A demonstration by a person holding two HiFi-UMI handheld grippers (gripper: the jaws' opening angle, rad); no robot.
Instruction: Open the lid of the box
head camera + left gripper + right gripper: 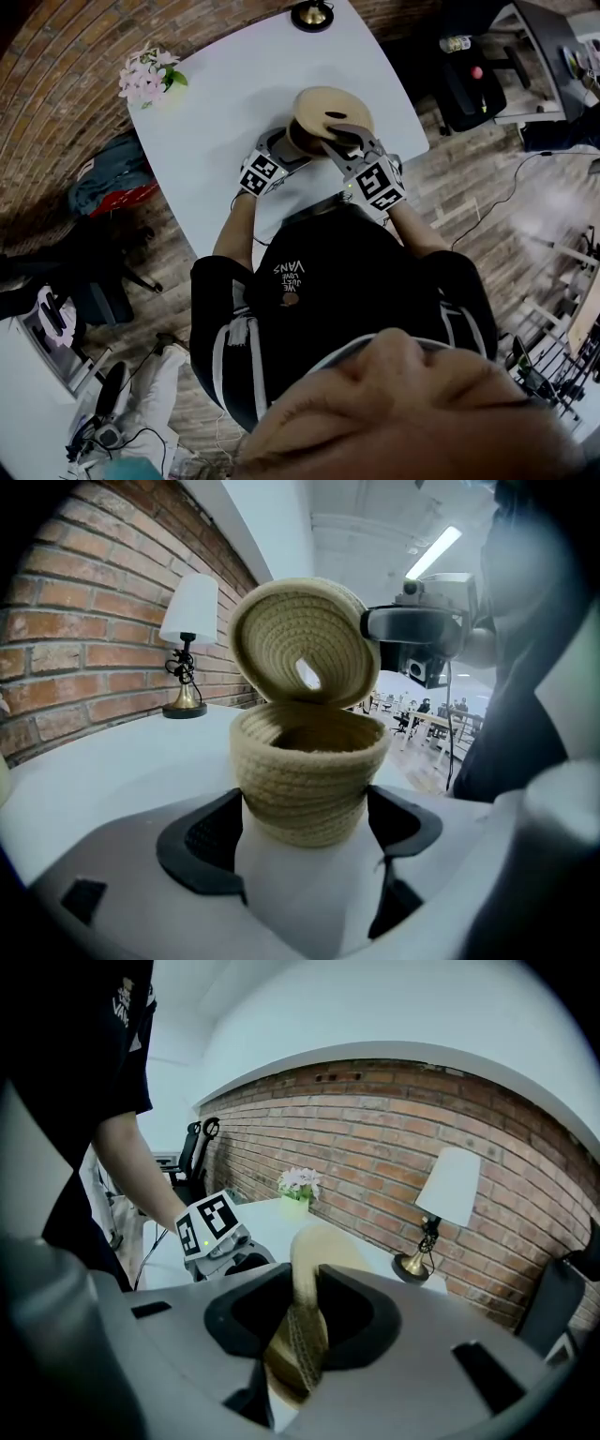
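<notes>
Two hand-held tongs work on a small round box [309,771] of coiled tan rope that stands on a white table [225,84].

The left tongs [302,829] clasp the box low down near its base, with one dark jaw pressed against each side. The box sits upright between those jaws and its mouth is uncovered. Its inside is in shadow, and nothing can be made out there.

The right tongs [305,1312] pinch the lid [300,639] by its rim, squeezing the rope edge between both jaws. The lid hangs just above the box and the left tongs, tipped steeply so that its hollow underside faces the left tongs. Its lower edge is close over the box's far rim; whether the two touch cannot be told.

The lid is a shallow dome of the same spiral rope, with a small pale spot at the centre of its underside.

Beyond the left tongs, left of the box, a table lamp [187,639] with a white shade and brass base stands by a brick wall [66,621]. Beyond the right tongs, a pot of pink flowers [298,1190] sits near that wall.
</notes>
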